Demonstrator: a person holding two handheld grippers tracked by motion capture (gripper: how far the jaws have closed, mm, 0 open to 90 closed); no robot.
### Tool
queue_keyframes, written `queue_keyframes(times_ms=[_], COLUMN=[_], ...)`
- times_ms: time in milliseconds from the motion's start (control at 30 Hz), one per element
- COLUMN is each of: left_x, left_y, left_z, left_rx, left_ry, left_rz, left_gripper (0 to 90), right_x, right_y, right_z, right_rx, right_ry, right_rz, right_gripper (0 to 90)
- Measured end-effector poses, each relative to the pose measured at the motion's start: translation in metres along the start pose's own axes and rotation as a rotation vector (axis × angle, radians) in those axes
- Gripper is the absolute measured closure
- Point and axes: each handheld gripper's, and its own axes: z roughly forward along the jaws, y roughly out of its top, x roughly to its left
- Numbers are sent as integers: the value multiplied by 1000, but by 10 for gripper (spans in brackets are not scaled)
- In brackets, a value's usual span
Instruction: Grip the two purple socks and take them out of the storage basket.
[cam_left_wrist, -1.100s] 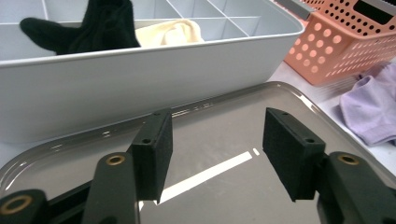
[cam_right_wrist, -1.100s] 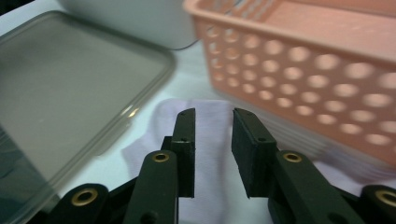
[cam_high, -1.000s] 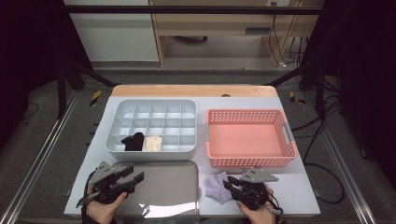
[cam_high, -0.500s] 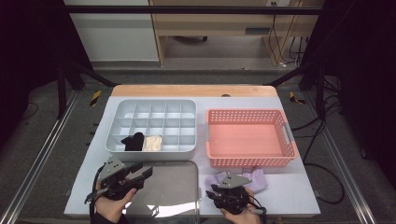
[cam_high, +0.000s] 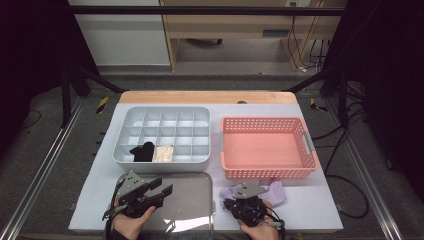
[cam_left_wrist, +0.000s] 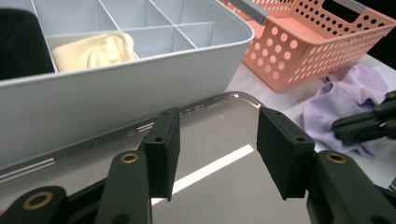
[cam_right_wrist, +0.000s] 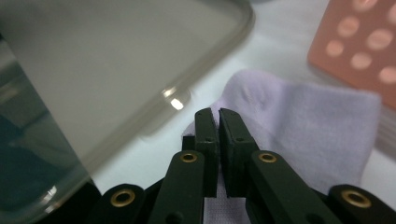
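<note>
A purple sock (cam_high: 274, 192) (cam_right_wrist: 303, 126) lies crumpled on the white table in front of the pink basket (cam_high: 267, 125). My right gripper (cam_high: 231, 204) (cam_right_wrist: 215, 114) rests on the sock's left edge, its jaws pressed together on a fold of it. My left gripper (cam_high: 166, 192) (cam_left_wrist: 217, 133) stands open just over the clear lid (cam_high: 187, 210) (cam_left_wrist: 219, 168), nothing between its pads. The grey divided tray (cam_high: 165, 112) (cam_left_wrist: 140, 88) holds a black sock (cam_high: 142, 151) and a cream sock (cam_high: 163, 153) (cam_left_wrist: 93, 50) in its front row.
The pink basket (cam_left_wrist: 299, 51) stands right of the grey tray, close behind the purple sock (cam_left_wrist: 336, 98). The clear lid (cam_right_wrist: 116, 60) lies along the table's near edge between my hands. A wooden strip (cam_high: 205, 96) borders the far side.
My right gripper has slid left and nearer along the front of the basket, and the purple sock has been dragged about under it. The left gripper edged slightly right over the lid.
</note>
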Motion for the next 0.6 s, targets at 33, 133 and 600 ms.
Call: queue_keyframes(times_ms=[33, 133, 600], left_x=[1, 3, 3], left_y=[-2, -5, -11], left_z=[1, 2, 5], left_rx=[2, 12, 35], left_ry=[2, 5, 2], left_rz=[-4, -2, 17], left_gripper=[488, 486, 471], right_x=[0, 1, 10], right_y=[2, 11, 39], right_z=[-2, -7, 36], right_rx=[-18, -97, -76], right_ry=[3, 23, 35], right_rz=[5, 27, 74], right_gripper=[869, 866, 749])
